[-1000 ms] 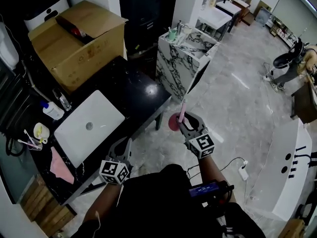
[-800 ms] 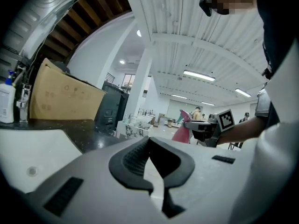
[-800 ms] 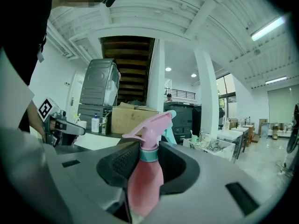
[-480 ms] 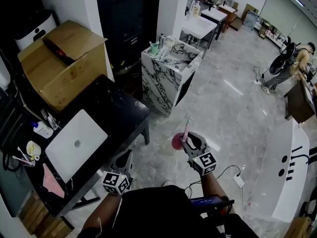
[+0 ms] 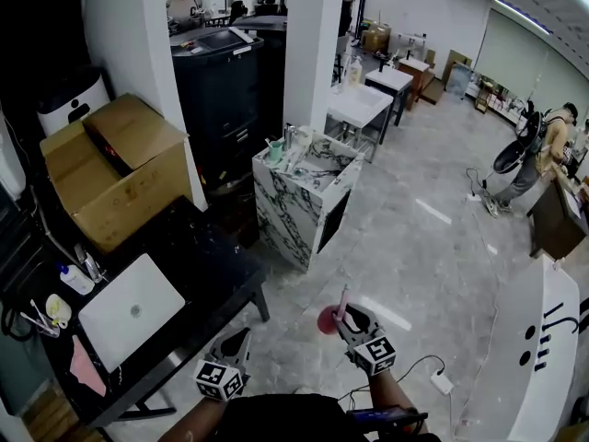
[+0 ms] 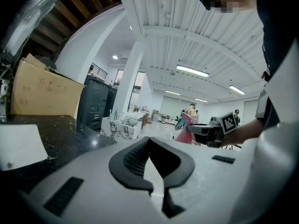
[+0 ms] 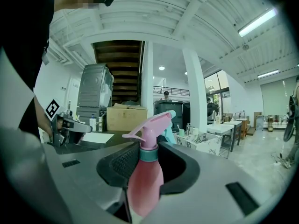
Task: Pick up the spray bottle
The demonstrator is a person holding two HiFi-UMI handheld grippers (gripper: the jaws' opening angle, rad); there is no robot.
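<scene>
The pink spray bottle (image 5: 333, 318) with a teal collar stands upright between the jaws of my right gripper (image 5: 352, 324), which is shut on its body. It hangs over the grey marble floor. In the right gripper view the spray bottle (image 7: 145, 183) fills the jaws of the right gripper (image 7: 148, 164), nozzle pointing left. My left gripper (image 5: 236, 345) hangs lower left, near the black table's corner, jaws together with nothing in them. The left gripper view shows its tips meeting at the left gripper (image 6: 149, 140), and the right gripper (image 6: 205, 130) with the bottle (image 6: 184, 124) beyond.
A black table (image 5: 198, 274) at the left carries a white laptop (image 5: 129, 311) and a cardboard box (image 5: 115, 168). A marble-patterned counter (image 5: 304, 196) stands ahead beside a white pillar (image 5: 308, 44). A white curved counter (image 5: 543, 357) is at the right, a power strip (image 5: 440, 382) on the floor.
Both grippers have drawn back from the black table and sit lower in the head view. The pink bottle stays in the right gripper. More of the room ahead has come into view.
</scene>
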